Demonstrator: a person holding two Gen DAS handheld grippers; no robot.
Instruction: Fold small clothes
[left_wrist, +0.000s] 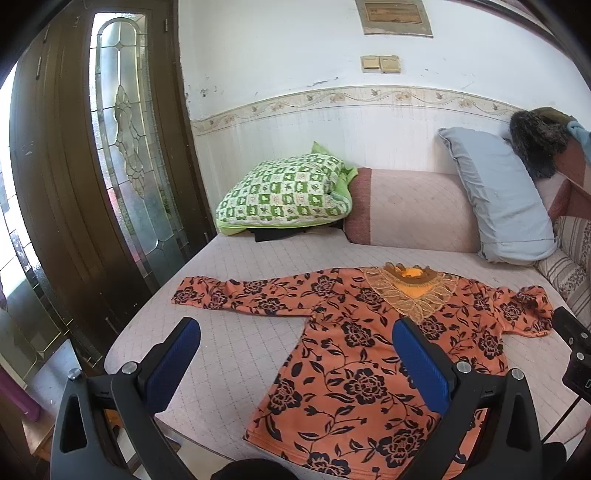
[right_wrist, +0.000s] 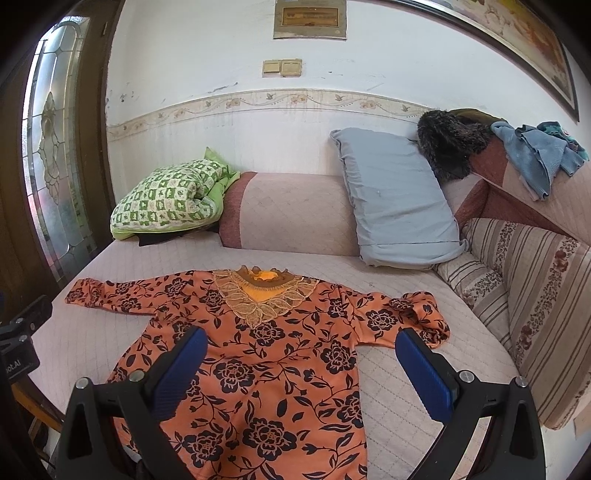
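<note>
Hovering low over the near edge, both tools wait with nothing in them; the left gripper (left_wrist: 295, 354) has its blue pads spread wide, and the right gripper (right_wrist: 301, 365) is spread just as wide; under and ahead of them the orange floral blouse (right_wrist: 258, 354) lies flat, front up, on the quilted mattress (left_wrist: 229, 332); its long axis runs straight away from the tools, hem nearest, lace collar (right_wrist: 264, 295) farthest, sleeves out to either side (no fold made yet, by the look of it); the left tool sits toward the straight left sleeve (left_wrist: 225, 295), the right toward the bunched right sleeve (right_wrist: 417, 317), so each has its own side; beyond, a grey pillow (right_wrist: 395, 199) leans on the bolster; only the right view shows the blue cloth (right_wrist: 535, 155) heaped on the far armrest in full.
</note>
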